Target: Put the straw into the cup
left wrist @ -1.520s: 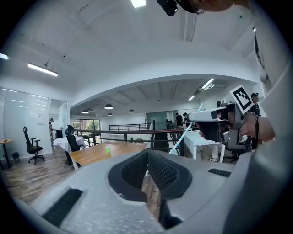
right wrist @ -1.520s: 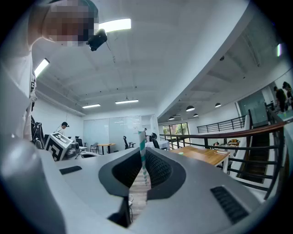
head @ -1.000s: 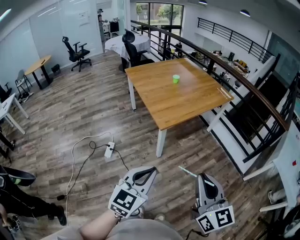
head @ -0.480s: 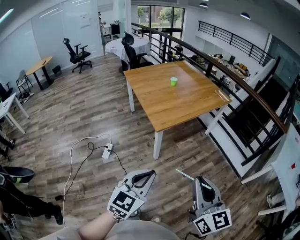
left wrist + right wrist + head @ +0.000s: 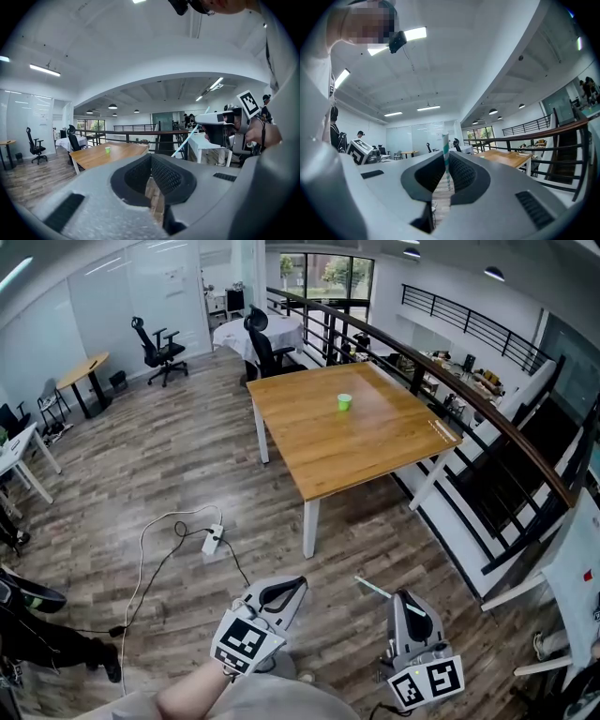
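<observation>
A small green cup (image 5: 344, 402) stands on the wooden table (image 5: 375, 456), far ahead of both grippers. In the left gripper view the cup (image 5: 107, 150) shows small and distant. My right gripper (image 5: 405, 601) is held low at the right, over the floor. It is shut on a thin white and teal straw (image 5: 373, 586), which sticks out up and to the left. The straw (image 5: 446, 159) stands upright between the jaws in the right gripper view. My left gripper (image 5: 298, 582) is beside it at the lower left, shut with nothing in it.
A power strip (image 5: 213, 540) with a looped white cable lies on the wood floor between me and the table. A dark railing (image 5: 450, 381) runs behind the table on the right. Office chairs (image 5: 159, 348) and side desks (image 5: 14, 451) stand at the back left.
The view has shifted a little, so the table and cup sit slightly further left in the picture. Both grippers hold the same pose, and the straw stays gripped.
</observation>
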`<action>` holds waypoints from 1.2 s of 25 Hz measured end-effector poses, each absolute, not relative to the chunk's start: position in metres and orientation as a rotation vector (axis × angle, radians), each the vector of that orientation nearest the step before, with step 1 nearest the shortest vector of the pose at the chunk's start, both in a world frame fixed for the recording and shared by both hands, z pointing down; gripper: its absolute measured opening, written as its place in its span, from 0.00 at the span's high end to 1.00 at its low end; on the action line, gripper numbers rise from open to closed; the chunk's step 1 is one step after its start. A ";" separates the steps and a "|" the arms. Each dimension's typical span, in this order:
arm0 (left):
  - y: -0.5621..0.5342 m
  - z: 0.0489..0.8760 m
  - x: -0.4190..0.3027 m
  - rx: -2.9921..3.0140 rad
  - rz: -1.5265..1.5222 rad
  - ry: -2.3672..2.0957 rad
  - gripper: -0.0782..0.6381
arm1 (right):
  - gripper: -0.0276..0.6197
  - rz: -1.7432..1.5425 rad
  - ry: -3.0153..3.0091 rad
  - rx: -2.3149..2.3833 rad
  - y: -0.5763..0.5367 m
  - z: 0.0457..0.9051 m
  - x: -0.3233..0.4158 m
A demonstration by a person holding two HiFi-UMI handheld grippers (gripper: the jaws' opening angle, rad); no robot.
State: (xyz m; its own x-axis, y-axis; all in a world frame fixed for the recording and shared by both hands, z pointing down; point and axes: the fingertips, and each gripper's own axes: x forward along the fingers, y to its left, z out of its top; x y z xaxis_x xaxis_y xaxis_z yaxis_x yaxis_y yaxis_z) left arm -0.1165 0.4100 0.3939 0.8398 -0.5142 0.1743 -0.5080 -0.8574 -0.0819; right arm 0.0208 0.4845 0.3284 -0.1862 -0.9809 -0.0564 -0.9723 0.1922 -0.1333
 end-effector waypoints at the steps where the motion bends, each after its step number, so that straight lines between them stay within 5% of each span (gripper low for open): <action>1: 0.409 0.395 -0.115 -2.976 -0.301 0.834 0.87 | 0.91 -0.099 2.321 -1.914 0.484 0.329 0.024; 18: 0.356 0.421 -0.077 -3.002 -0.279 0.822 0.87 | 0.91 -0.023 2.314 -1.929 0.433 0.344 0.063; 30: 0.198 0.418 -0.026 -3.023 -0.200 0.762 0.87 | 0.91 -0.075 2.278 -1.981 0.283 0.357 0.107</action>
